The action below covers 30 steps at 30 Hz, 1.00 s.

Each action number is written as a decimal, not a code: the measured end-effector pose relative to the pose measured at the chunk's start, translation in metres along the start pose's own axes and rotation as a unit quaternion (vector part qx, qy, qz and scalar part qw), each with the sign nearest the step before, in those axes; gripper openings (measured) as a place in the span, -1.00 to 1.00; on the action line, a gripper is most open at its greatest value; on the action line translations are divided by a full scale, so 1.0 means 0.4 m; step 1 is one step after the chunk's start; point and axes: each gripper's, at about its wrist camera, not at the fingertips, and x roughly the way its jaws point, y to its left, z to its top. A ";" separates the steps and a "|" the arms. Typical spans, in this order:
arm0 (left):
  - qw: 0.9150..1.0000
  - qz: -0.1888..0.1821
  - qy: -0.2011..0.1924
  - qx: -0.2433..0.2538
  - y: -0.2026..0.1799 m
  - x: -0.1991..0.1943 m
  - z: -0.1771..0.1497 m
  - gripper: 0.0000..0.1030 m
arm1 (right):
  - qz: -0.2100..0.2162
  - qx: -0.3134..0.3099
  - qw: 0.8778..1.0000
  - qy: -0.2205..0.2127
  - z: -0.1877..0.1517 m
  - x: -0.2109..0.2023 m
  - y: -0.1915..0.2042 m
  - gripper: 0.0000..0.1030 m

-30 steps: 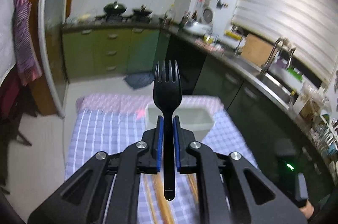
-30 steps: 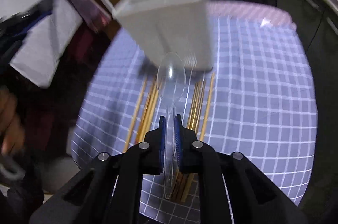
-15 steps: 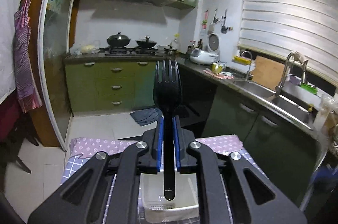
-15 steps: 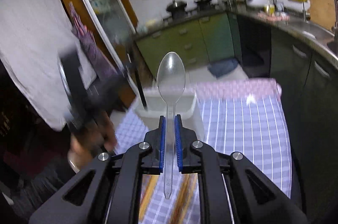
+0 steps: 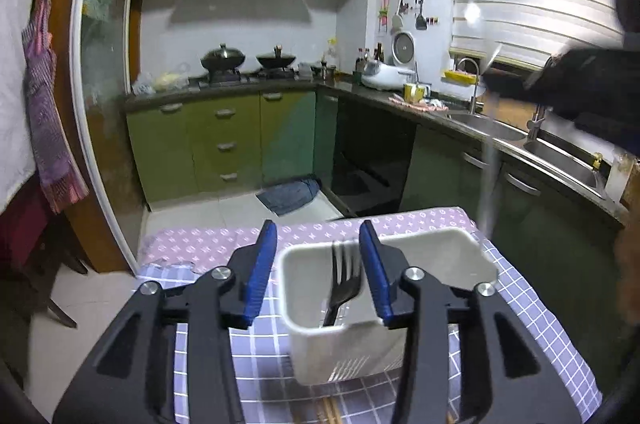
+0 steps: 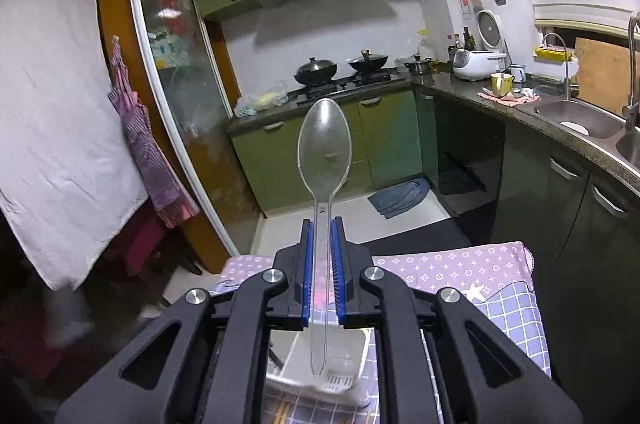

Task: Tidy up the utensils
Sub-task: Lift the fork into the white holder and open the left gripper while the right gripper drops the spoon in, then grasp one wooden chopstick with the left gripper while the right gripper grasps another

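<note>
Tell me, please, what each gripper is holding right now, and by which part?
The right gripper clamps the clear spoon by its handle. The left gripper holds nothing; its jaws have just opened, dropping the black fork into the bin.

Two matching handheld grippers. The left gripper (image 5: 318,270) and right gripper (image 6: 321,274) each have matte black angular arms with triangular cut-outs, round silver screws at the joints, and two ribbed blue pads (image 5: 260,274) lining the fingers' inner faces.

Fork (image 5: 343,284) upright inside the caddy (image 5: 384,344) on the tablecloth (image 5: 240,356), chopsticks (image 5: 330,412) just before it.
</note>
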 end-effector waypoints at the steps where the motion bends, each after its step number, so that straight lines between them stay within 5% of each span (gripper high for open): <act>1: 1.000 0.001 0.000 0.003 0.000 -0.014 0.000 -0.19 | -0.004 -0.003 1.000 -0.001 -0.012 0.014 -0.002 -0.81; 10: 0.991 -0.005 0.133 0.004 0.045 -0.084 -0.052 -0.19 | -0.021 -0.036 0.999 -0.005 -0.180 0.030 -0.011 -0.81; 14: 0.980 -0.020 0.199 -0.008 0.067 -0.101 -0.113 -0.19 | -0.032 -0.066 0.997 0.000 -0.229 0.007 0.015 -0.81; 18: 0.968 -0.028 0.249 -0.008 0.071 -0.111 -0.167 -0.19 | -0.032 -0.070 0.997 0.019 -0.253 -0.006 0.019 -0.43; 23: 0.950 -0.040 0.308 -0.005 0.063 -0.098 -0.222 -0.19 | -0.032 -0.065 0.997 0.040 -0.255 -0.075 0.012 -0.43; 27: 0.925 -0.045 0.377 0.004 0.038 -0.066 -0.276 -0.19 | -0.027 -0.049 0.988 0.141 -0.288 -0.104 -0.030 -0.35; 30: 0.908 -0.037 0.418 0.001 0.031 -0.026 -0.308 -0.19 | -0.009 -0.013 0.965 0.262 -0.353 -0.070 -0.089 -0.35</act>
